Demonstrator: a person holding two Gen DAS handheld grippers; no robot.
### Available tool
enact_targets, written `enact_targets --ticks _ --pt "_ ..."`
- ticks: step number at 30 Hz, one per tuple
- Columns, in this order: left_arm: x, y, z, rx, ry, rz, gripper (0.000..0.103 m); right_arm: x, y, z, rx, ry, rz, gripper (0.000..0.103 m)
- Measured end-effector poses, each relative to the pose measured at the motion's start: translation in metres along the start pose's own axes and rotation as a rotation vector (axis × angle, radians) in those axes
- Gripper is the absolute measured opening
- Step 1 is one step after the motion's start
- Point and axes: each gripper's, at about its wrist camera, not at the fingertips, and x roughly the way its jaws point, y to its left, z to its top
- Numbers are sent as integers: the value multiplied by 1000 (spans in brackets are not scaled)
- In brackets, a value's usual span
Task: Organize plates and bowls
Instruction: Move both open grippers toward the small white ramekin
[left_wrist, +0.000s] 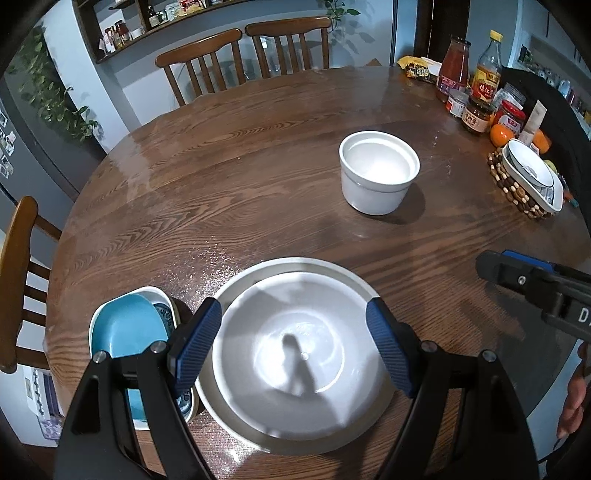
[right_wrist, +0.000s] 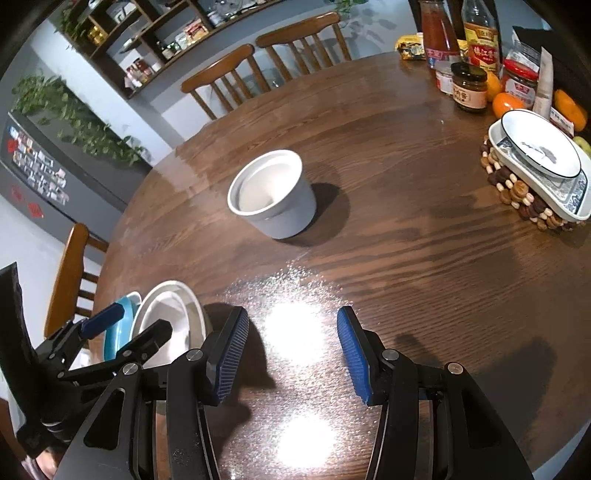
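Note:
A white bowl (left_wrist: 295, 347) sits in a wider white plate (left_wrist: 295, 264) at the near edge of the round wooden table (left_wrist: 221, 192). My left gripper (left_wrist: 293, 345) is open and empty, hovering just above the bowl. A blue dish (left_wrist: 125, 328) lies in a patterned dish left of it. A tall white bowl (left_wrist: 378, 171) stands mid-table; it also shows in the right wrist view (right_wrist: 273, 195). A black-rimmed white bowl (right_wrist: 539, 147) rests in a blue-patterned dish (right_wrist: 569, 192) on a beaded trivet at the right. My right gripper (right_wrist: 291, 354) is open and empty over bare table.
Jars, sauce bottles (right_wrist: 480, 37) and oranges (right_wrist: 508, 103) crowd the far right of the table. Wooden chairs (left_wrist: 243, 55) stand at the far side and at the left. The left gripper (right_wrist: 125, 328) shows at the lower left of the right wrist view.

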Motion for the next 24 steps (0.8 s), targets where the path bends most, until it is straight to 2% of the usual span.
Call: enact_targets --ticks 8,15,19,24 --pt "1 -6 18 -4 28 -41 80 -4 -6 7 3 -21 -4 51" --pt "-10 0 56 -60 -15 -80 80 -5 -10 19 0 -28 -10 51" --pt "-9 -7 81 -56 -61 -58 80 -7 -8 36 -13 -51 -24 51" --pt "17 -12 102 -43 -45 -22 80 5 -11 61 -8 -49 -38 51"
